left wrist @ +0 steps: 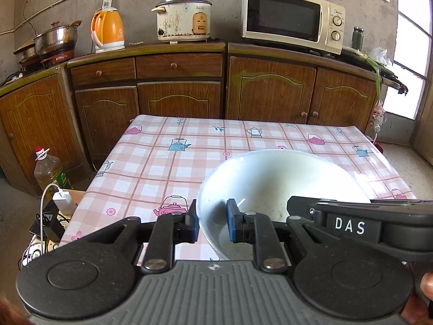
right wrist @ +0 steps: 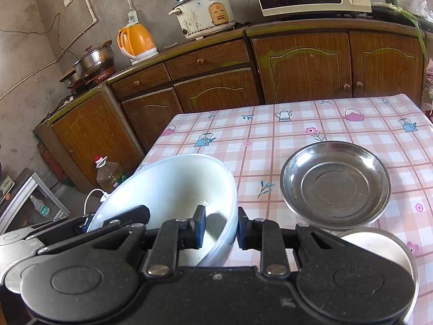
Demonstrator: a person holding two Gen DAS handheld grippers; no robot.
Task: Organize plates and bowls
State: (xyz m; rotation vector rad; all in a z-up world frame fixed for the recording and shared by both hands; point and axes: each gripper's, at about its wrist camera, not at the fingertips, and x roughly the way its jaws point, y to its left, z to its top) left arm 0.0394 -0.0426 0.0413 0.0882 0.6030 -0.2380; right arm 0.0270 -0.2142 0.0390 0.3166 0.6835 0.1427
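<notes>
Left wrist: both grippers clamp white bowl rim, w/ steel plate nearby.

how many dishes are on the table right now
3: a white bowl gripped at both sides, a steel plate to its right, and a partly hidden dish nearest the camera.

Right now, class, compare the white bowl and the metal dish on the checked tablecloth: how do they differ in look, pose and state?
The white bowl is deep and matte white; the metal dish is shallow and shiny steel. The white bowl is tilted, its rim gripped by both the left gripper and the right gripper; the metal dish sits flat and untouched on the tablecloth. Both are round and empty.
</notes>
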